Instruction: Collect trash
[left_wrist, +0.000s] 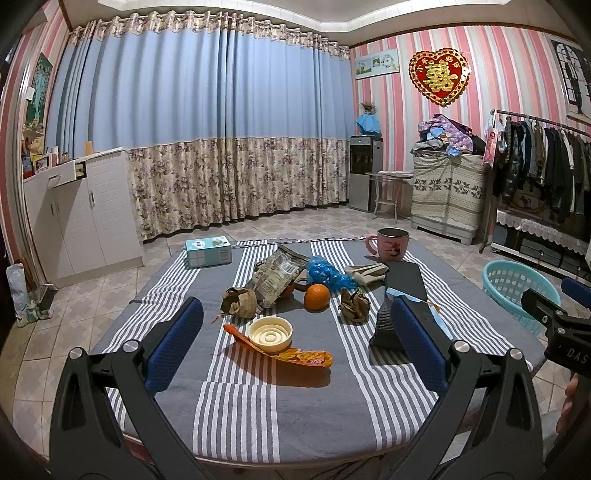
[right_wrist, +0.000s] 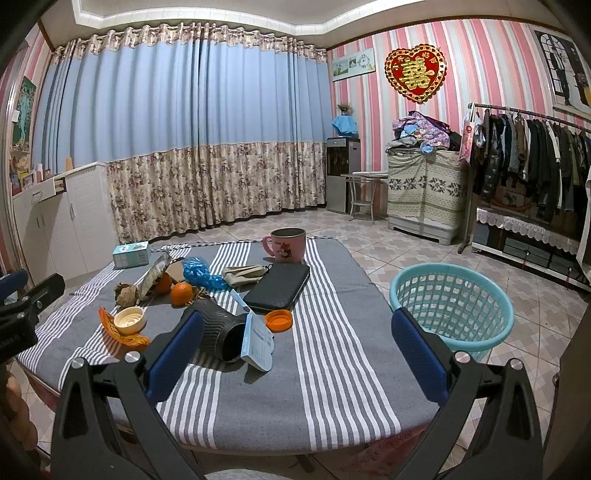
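Both hand-held grippers, left gripper (left_wrist: 295, 343) and right gripper (right_wrist: 295, 350), hover spread and empty; best pinch the near flat orange foil wrapper (left_wrist: 291, 355) low, then carry it right to the turquoise plastic mesh basket (right_wrist: 452, 306).

An orange wrapper (left_wrist: 284, 352) lies flat at the frame's centre, a cream lid (left_wrist: 270, 333) sitting open-side up on it. Just above, two crumpled brown paper balls (left_wrist: 240, 302) flank an orange. A foil bag (left_wrist: 279, 275) and blue plastic bag (left_wrist: 327, 273) lie behind. At right, the empty teal basket (right_wrist: 454, 306) stands on the floor.
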